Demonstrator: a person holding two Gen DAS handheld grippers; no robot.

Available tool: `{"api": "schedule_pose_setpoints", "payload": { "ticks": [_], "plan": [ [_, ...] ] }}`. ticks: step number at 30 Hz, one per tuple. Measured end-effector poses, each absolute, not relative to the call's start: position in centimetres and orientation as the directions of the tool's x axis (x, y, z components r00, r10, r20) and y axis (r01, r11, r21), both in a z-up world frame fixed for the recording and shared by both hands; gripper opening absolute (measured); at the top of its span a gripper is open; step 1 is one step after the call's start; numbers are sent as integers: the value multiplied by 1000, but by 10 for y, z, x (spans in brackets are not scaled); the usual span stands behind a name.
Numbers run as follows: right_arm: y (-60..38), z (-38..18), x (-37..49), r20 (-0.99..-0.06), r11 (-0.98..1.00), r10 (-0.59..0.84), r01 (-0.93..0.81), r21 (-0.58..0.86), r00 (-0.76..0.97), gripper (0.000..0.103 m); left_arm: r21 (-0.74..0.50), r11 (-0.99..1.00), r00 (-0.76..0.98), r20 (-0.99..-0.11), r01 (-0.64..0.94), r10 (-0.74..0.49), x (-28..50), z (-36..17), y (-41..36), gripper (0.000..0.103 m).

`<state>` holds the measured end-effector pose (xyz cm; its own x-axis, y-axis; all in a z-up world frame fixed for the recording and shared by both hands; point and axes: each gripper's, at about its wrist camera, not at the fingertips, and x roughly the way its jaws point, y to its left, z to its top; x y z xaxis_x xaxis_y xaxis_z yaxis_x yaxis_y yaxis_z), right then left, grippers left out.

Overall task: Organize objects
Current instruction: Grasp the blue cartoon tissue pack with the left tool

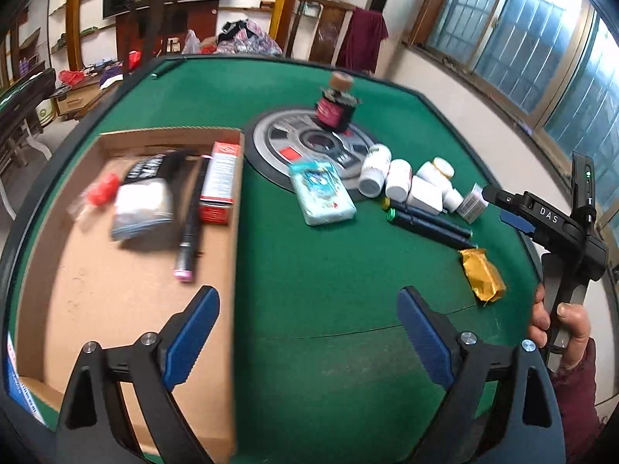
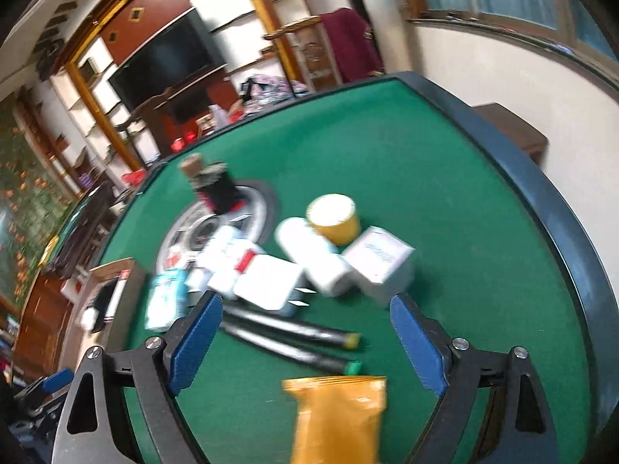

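A cardboard box [image 1: 96, 278] on the left of the green table holds a red-and-white carton [image 1: 220, 178], a black marker [image 1: 189, 228], a grey pouch [image 1: 141, 201] and a small red object [image 1: 102, 189]. On the felt lie a tissue pack [image 1: 323, 193], several white bottles [image 1: 398, 179], two dark pens [image 1: 429, 222] and a gold packet [image 1: 481, 274]. My left gripper [image 1: 307, 332] is open and empty over the box's right wall. My right gripper [image 2: 305, 332] is open and empty above the pens [image 2: 290, 332], with the gold packet [image 2: 336, 417] below it.
A dark bottle with a cork top [image 1: 336, 104] stands on a round grey panel [image 1: 305, 150] at the table's middle. A yellow-capped jar [image 2: 334, 216] and a small white box [image 2: 381, 263] sit by the bottles. The table has a raised dark rim [image 2: 561, 208].
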<state>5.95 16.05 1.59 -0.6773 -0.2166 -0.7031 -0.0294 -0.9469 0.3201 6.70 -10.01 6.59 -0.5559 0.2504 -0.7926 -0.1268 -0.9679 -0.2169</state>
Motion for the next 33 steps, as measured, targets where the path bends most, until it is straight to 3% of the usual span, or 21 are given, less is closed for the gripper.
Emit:
{"api": "schedule_pose_setpoints", "payload": {
  "ticks": [6,18,24,31,32,33],
  "plan": [
    [192,-13,55,-711,-922,-216,-99,374,-669,92,-149,-986,-579,-798,-78,166,31,54,-74,92],
    [193,2,63,-660,-896,-292,-44,442,-692,92,77,-997,-618,-784,3,-62,-55,25,-37,92],
    [197,2,62,-653,-878,-307,-59,475,-692,93,108,-994,-581,-810,-17,-78,-67,6,-31,85],
    [197,-1,60,-661,-881,-291,-76,468,-692,93,106,-994,-577,-813,-10,-81,-72,2,-29,85],
    [197,-1,60,-662,-881,-287,-81,467,-693,93,91,-996,-577,-814,-15,-66,-71,2,-31,83],
    [199,-2,60,-661,-880,-282,-86,466,-695,93,56,-998,-574,-819,-28,-30,-71,2,-33,70]
  ]
}}
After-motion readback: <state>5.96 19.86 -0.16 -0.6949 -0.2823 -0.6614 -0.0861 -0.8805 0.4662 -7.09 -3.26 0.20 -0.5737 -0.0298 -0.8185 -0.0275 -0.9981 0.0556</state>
